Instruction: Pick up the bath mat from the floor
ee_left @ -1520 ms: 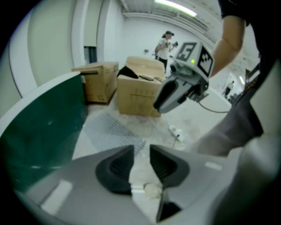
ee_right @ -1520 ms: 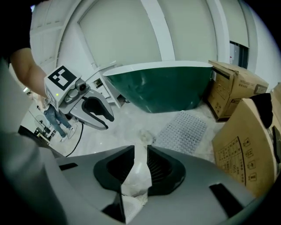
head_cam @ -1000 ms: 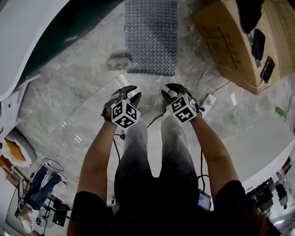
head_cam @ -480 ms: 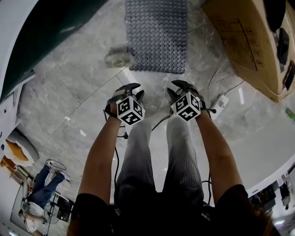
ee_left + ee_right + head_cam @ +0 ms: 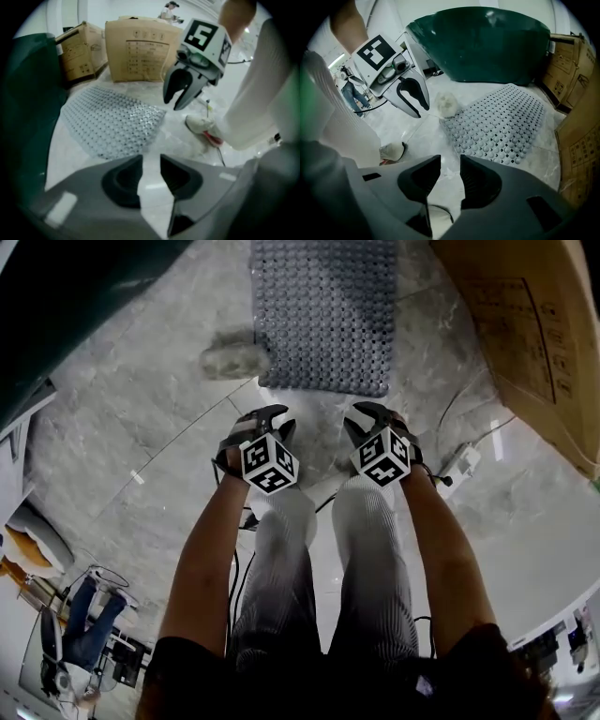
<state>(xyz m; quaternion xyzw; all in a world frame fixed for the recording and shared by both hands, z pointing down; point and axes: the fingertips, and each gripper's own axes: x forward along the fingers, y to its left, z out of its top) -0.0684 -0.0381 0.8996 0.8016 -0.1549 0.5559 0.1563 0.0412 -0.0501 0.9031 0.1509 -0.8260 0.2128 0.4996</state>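
two claws: left claw (image 5: 151, 169) and right claw (image 5: 450, 171), one in each of my hands, both tipped steeply down toward the floor (image 5: 141, 427).
left claw: jaws apart, only bare floor shows in the gap, so it holds nothing.
right claw: jaws apart and they have just been opening. nothing is between them but floor.
bath mat: the grey studded bath mat (image 5: 319, 315) lies flat on the floor ahead of me. its near edge is just beyond both claws and neither touches it.
around the mat: a pale lump (image 5: 232, 360) sits just beside its near left corner, a cardboard box (image 5: 525, 324) stands off its right edge, and a dark green tub (image 5: 487, 42) stands off its left side.
done: as i judge it, only the approach. my claws are lined up with the near edge, one toward each near corner.
left to do: reach that edge, close on it at both sides, and lift the mat clear of the floor.
watch: the mat lies flat on smooth stone, so slipping a jaw under the edge looks like the hard part.
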